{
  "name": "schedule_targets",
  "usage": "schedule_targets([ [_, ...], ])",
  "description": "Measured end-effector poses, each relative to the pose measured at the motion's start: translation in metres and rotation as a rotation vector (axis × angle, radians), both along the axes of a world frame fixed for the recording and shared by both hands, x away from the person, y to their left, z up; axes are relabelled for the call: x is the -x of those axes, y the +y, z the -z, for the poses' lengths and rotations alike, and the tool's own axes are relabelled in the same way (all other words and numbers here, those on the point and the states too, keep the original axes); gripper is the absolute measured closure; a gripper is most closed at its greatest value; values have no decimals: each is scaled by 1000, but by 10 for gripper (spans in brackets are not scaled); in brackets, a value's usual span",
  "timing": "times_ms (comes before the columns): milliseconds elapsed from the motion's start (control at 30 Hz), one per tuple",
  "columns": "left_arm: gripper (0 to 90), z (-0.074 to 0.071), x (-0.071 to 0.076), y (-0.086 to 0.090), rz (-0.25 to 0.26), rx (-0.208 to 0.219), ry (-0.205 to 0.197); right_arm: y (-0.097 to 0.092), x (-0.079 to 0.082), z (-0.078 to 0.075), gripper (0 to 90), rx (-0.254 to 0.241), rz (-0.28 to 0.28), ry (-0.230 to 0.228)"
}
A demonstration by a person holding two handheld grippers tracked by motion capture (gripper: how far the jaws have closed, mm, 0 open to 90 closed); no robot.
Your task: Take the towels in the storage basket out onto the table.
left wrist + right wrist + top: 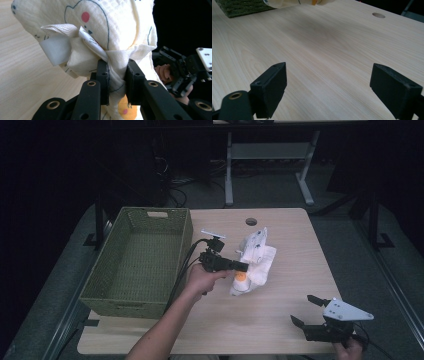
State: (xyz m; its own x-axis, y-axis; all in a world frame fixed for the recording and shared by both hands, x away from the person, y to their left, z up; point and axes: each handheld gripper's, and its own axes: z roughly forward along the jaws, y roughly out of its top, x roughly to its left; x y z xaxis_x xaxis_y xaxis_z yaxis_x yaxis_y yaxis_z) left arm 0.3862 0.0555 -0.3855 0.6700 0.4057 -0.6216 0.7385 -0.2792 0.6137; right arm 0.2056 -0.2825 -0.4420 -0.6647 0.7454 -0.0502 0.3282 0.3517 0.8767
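Observation:
A cream cloth printed with cartoon faces and an orange spot lies bunched at the middle of the wooden table. My left gripper comes at it from the left and is shut on a fold of it. In the left gripper view both black jaws squeeze the cloth at the left gripper, next to a white label. My right gripper rests low at the table's front right, well apart from the cloth. In the right gripper view the right gripper stands wide open over bare wood.
A green woven basket with nothing in it stands on the table's left half, close beside my left hand. A round cable hole sits near the far edge. Table legs and cables stand on the dark floor beyond.

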Motion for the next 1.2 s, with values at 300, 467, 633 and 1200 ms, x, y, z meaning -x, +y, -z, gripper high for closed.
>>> schedule_targets([
  [300, 764, 19, 2, -20, -40, -55, 21, 0, 0, 0, 137, -1, -2, 0],
  [467, 759, 30, 2, -28, -54, -79, 32, -1, 0, 0, 137, -3, -2, -3],
  [633, 755, 36, 0, -32, -69, -75, 41, -1, 0, 0, 137, -4, -4, -3],
  [1200, 630, 60, 0, -38, -119, -98, 42, 1, 0, -1, 137, -1, -12, -5],
])
